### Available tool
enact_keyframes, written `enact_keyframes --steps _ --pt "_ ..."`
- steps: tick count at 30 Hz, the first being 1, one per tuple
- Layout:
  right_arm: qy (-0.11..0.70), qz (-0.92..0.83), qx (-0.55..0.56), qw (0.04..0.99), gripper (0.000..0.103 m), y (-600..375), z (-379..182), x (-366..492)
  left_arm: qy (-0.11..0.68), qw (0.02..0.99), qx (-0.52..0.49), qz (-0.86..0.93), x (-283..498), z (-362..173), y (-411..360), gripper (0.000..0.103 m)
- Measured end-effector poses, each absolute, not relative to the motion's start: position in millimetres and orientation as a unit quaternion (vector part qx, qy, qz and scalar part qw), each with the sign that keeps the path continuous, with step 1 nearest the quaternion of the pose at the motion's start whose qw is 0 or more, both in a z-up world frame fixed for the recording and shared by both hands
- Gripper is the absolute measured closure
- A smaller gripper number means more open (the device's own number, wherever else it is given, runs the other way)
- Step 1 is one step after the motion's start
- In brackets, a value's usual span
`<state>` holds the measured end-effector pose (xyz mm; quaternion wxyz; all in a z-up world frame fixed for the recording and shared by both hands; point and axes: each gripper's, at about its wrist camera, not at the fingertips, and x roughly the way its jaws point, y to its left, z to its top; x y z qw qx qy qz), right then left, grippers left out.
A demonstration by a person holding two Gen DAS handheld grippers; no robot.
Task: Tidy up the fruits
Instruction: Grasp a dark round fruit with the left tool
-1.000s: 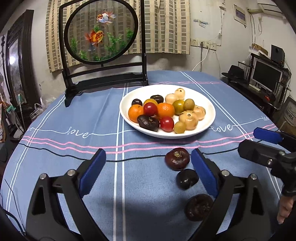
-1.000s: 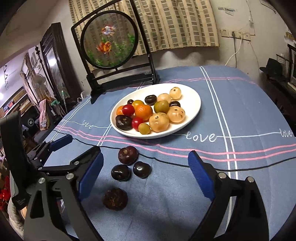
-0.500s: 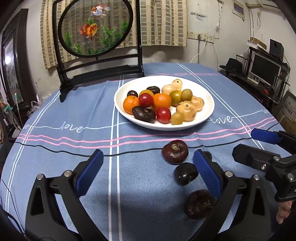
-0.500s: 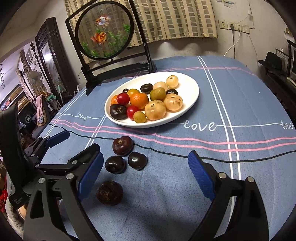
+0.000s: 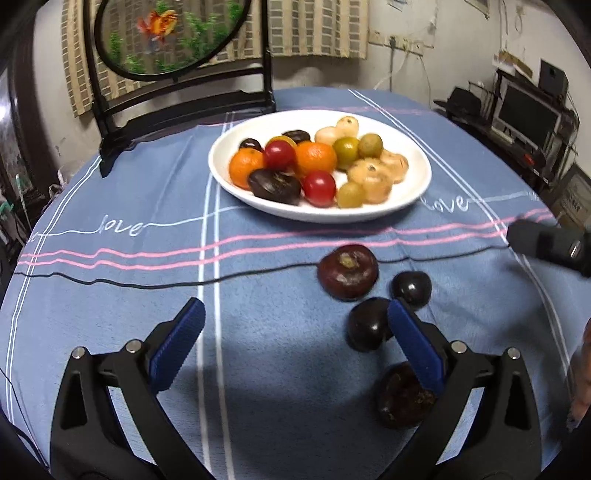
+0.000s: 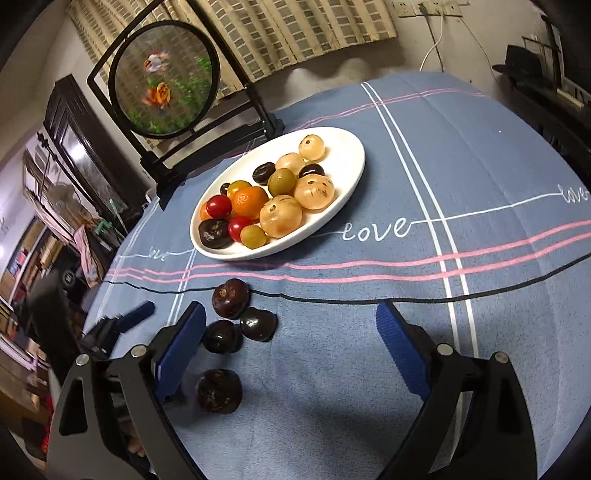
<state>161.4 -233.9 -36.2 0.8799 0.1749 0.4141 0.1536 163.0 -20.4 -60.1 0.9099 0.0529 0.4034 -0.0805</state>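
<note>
A white plate (image 5: 413, 192) (image 6: 347, 162) holds several mixed fruits: oranges, red tomatoes, green, beige and dark ones. Several dark fruits lie on the blue cloth in front of it: a maroon one (image 5: 348, 271) (image 6: 231, 293), two glossy black ones (image 5: 411, 289) (image 5: 367, 325) (image 6: 258, 324) (image 6: 220, 336), and a rough dark one (image 5: 400, 400) (image 6: 218, 390). My left gripper (image 5: 295, 347) is open and empty, its right finger over the black fruits. My right gripper (image 6: 288, 347) is open and empty, the loose fruits by its left finger.
A black-framed round goldfish screen (image 5: 166, 33) (image 6: 166, 77) stands behind the plate. The round table's cloth (image 6: 480, 177) drops off at the right edge. A desk with a monitor (image 5: 524, 110) stands beyond. The right gripper's finger shows in the left wrist view (image 5: 546, 245).
Both grippers have moved forward and lower toward the loose dark fruits, which now look larger. The right gripper has tilted. Both stay open; no fruit has moved.
</note>
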Motion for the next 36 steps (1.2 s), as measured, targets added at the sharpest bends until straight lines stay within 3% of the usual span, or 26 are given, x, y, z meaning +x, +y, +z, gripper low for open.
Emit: enact_keyframes --steps 7,11,17,23,36 --pt "0.415 0.162 0.183 0.877 0.009 -234.2 -34.1 159.8 0.394 0.912 0.077 -0.082 163.5 -64.1 -26.1 0.002" --pt "0.416 0.158 0.186 0.876 0.009 -236.9 -35.3 161.2 0.380 0.922 0.075 0.005 167.9 -52.5 4.4 0.002" --pt "0.414 0.161 0.195 0.874 0.009 -239.0 -34.0 161.3 0.388 0.920 -0.028 -0.043 165.2 -46.7 34.9 0.002" --pt "0.422 0.160 0.196 0.871 0.009 -238.5 -36.7 163.5 0.390 0.916 0.059 -0.079 158.7 -56.9 -13.6 0.002" --pt "0.426 0.156 0.198 0.869 0.009 -239.8 -37.7 164.3 0.413 0.901 0.086 -0.097 165.1 -68.3 -25.2 0.002"
